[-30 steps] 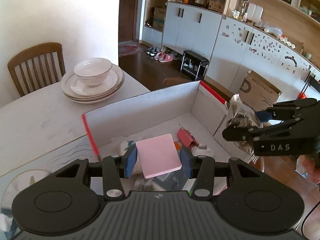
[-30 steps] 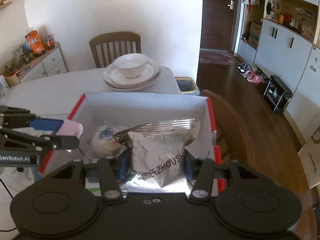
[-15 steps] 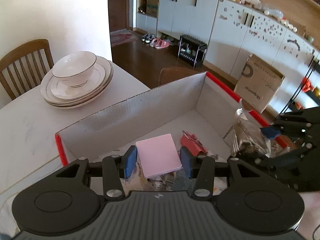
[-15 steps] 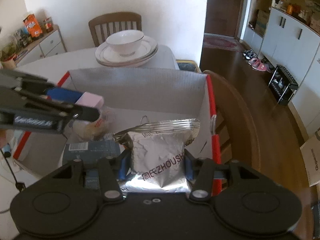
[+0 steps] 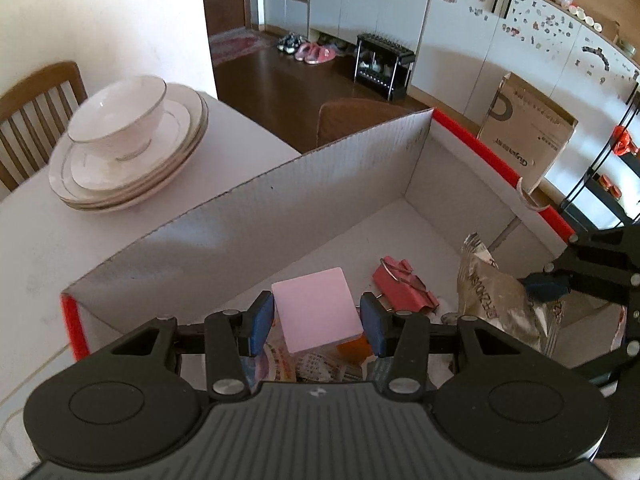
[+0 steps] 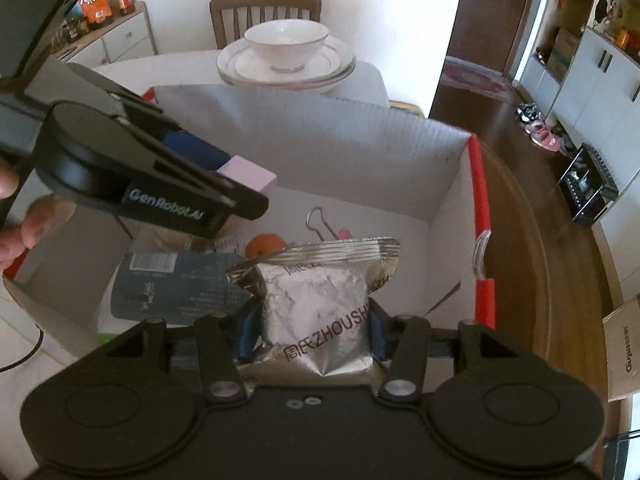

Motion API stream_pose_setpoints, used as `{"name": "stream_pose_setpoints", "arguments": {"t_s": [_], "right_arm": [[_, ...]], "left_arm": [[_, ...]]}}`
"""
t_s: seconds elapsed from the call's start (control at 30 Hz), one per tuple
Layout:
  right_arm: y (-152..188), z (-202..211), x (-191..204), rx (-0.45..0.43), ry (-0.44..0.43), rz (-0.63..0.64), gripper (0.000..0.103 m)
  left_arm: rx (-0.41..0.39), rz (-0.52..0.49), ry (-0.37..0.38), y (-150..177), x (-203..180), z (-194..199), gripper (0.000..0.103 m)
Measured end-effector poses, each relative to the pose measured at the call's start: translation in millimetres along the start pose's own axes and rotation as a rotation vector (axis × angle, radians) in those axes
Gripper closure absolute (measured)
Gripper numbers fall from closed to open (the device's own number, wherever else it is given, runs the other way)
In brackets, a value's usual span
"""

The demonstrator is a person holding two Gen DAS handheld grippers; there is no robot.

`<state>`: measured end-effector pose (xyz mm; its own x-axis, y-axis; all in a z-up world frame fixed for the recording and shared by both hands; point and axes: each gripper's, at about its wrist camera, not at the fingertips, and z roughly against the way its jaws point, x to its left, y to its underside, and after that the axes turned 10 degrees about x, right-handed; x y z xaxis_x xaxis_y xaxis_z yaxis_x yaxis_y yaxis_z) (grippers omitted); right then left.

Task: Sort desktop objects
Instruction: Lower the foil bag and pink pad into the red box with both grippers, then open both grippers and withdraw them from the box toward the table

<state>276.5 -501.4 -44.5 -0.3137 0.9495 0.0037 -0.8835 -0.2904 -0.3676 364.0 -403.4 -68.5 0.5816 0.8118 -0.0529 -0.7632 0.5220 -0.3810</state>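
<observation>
Both grippers are hanging over the big white cardboard box [image 5: 280, 216] with red edges. "GenRobot.AI" is showing in pale letters on the left gripper [image 5: 318, 318], seen from the right wrist camera. Its blue pads [image 5: 262, 320] are squeezing a flat pink pad of paper [image 5: 316, 314], tilted up above the box floor. The right gripper [image 6: 312, 330] is squeezing a crinkly silver foil bag [image 6: 320, 304] reading "ZHOUSH" in dark letters, also over the box. A dark blue packet [image 6: 176, 288] with a barcode label is lying flat inside the box. A pink binder clip [image 5: 404, 282] with wire handles is lying on the box floor, near a small orange [image 6: 266, 244]. White plates with a bowl [image 5: 120, 120] on top are sitting on the table behind the box
</observation>
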Motion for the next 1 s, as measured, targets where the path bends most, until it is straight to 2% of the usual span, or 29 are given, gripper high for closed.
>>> {"name": "stream_pose_setpoints", "arguments": {"t_s": [0.2, 0.5, 0.77, 0.83, 0.9, 1.0], "right_arm": [[-0.9, -10.8, -0.5, 0.035, -0.025, 0.006, 0.052], [-0.2, -15.5, -0.9, 0.056, -0.036, 0.015, 0.051], [-2.9, -16.4, -2.1, 0.066, -0.025, 0.006, 0.048], [-4.0, -16.0, -2.3, 0.069, -0.026, 0.003, 0.047], [-5.5, -15.4, -2.3, 0.073, -0.025, 0.0, 0.046], [-6.3, -12.5, 0.1, 0.065, -0.023, 0.007, 0.039]], "left_arm": [[0.055, 0.022, 0.009, -11.3, 3.8, -17.7, 0.057], [0.096, 0.005, 0.01, -15.7, 3.1, -32.4, 0.056], [0.088, 0.018, 0.012, -15.8, 2.8, -31.8, 0.055], [0.083, 0.016, 0.017, -14.7, 3.0, -29.8, 0.046], [0.069, 0.003, 0.019, -13.3, 2.0, -25.7, 0.045], [0.051, 0.002, 0.025, -11.0, 1.8, -18.9, 0.045]]}}
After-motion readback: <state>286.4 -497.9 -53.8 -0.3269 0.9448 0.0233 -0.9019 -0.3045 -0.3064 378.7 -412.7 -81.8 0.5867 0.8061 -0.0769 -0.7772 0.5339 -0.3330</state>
